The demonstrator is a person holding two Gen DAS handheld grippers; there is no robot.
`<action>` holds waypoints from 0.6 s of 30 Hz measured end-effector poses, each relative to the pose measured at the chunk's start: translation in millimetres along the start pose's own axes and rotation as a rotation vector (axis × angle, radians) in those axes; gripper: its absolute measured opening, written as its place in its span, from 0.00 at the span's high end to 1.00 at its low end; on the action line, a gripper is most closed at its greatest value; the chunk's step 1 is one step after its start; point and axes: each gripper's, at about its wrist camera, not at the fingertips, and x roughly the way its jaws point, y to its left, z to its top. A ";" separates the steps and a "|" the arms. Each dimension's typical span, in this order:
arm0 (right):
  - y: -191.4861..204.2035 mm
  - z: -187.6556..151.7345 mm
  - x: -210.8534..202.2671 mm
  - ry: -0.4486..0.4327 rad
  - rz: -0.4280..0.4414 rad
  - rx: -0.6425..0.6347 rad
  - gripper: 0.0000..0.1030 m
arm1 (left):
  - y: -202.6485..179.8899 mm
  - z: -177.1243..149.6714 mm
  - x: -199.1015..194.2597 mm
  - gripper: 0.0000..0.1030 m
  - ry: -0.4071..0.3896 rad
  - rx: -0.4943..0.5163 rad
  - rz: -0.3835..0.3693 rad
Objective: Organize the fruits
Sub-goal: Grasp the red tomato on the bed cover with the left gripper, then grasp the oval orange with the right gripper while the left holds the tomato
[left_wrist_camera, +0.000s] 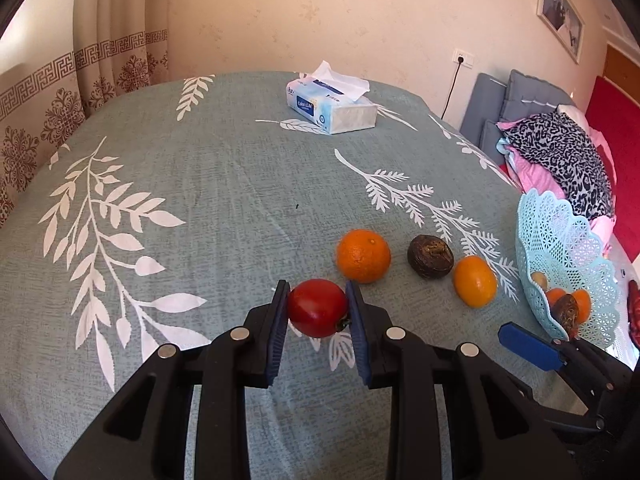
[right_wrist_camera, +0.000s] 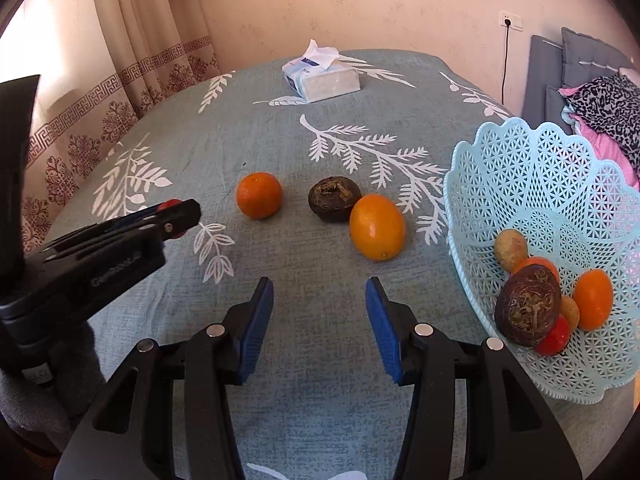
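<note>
My left gripper (left_wrist_camera: 318, 308) is shut on a red tomato (left_wrist_camera: 317, 307), held low over the cloth; it also shows in the right wrist view (right_wrist_camera: 176, 216). An orange (left_wrist_camera: 363, 255), a dark brown round fruit (left_wrist_camera: 430, 256) and a yellow-orange fruit (left_wrist_camera: 475, 281) lie on the cloth beyond it. The light blue lattice basket (right_wrist_camera: 520, 160) stands at the right, holding several fruits. My right gripper (right_wrist_camera: 319, 328) is open and empty, hovering in front of the yellow-orange fruit (right_wrist_camera: 377, 227), left of the basket.
A tissue box (left_wrist_camera: 332, 106) sits at the far side of the table, which is covered by a grey-green leaf-print cloth (left_wrist_camera: 200, 184). Curtains hang at the left. A sofa with cushions and clothes (left_wrist_camera: 560, 148) is at the right.
</note>
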 end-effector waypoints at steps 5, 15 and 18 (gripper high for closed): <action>3.4 7.0 17.6 0.031 -0.137 0.016 0.52 | 10.4 -4.8 -6.9 0.72 -0.003 -0.012 -0.002; 8.0 25.1 44.6 0.015 -0.332 0.037 0.51 | 29.6 -16.5 -13.6 0.72 0.013 -0.052 -0.040; 8.2 30.0 53.4 0.016 -0.369 0.035 0.48 | 32.1 -17.9 -14.2 0.72 0.018 -0.060 -0.051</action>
